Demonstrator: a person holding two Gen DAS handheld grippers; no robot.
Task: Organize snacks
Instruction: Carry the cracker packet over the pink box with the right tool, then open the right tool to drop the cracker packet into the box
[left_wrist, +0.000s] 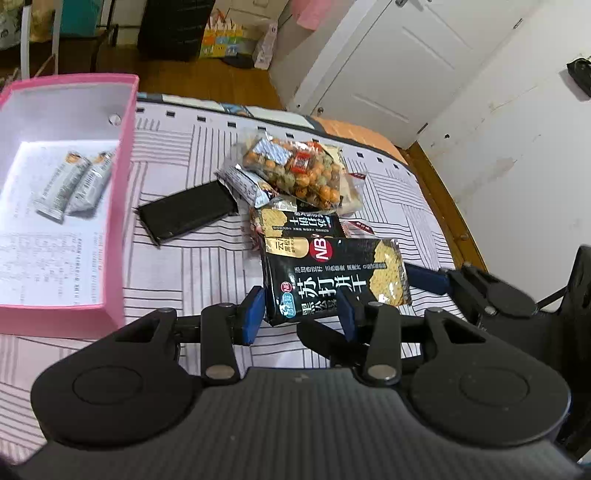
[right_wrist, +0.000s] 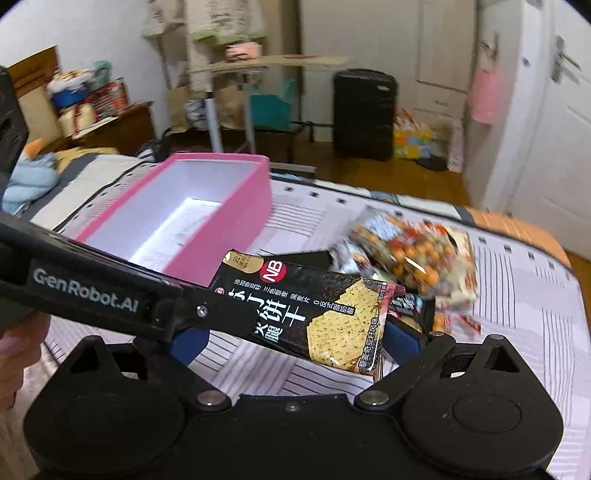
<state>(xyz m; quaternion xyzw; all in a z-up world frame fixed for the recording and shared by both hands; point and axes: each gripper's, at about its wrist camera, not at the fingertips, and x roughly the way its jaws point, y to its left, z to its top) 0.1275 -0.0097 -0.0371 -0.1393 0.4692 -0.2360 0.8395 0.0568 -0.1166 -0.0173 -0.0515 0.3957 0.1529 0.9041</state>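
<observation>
A black soda-cracker pack (left_wrist: 332, 275) sits between the blue pads of my left gripper (left_wrist: 301, 314), which is shut on its near end. My right gripper (right_wrist: 295, 338) is shut on a similar black cracker pack (right_wrist: 314, 314) and holds it above the bed. The left gripper's arm (right_wrist: 92, 291) crosses the right wrist view. Behind lie another black cracker pack (left_wrist: 299, 223), a bag of coated peanuts (left_wrist: 295, 171), a silver packet (left_wrist: 245, 184) and a flat black packet (left_wrist: 186, 212). The pink box (left_wrist: 125, 177) at left holds two silver bars (left_wrist: 72, 181).
All lies on a striped bedsheet (left_wrist: 177, 155). The bed's wooden edge (left_wrist: 439, 192) and a white wall are at right, a white door (left_wrist: 391, 62) behind. A black suitcase (right_wrist: 364, 114) and clutter stand on the floor beyond the bed.
</observation>
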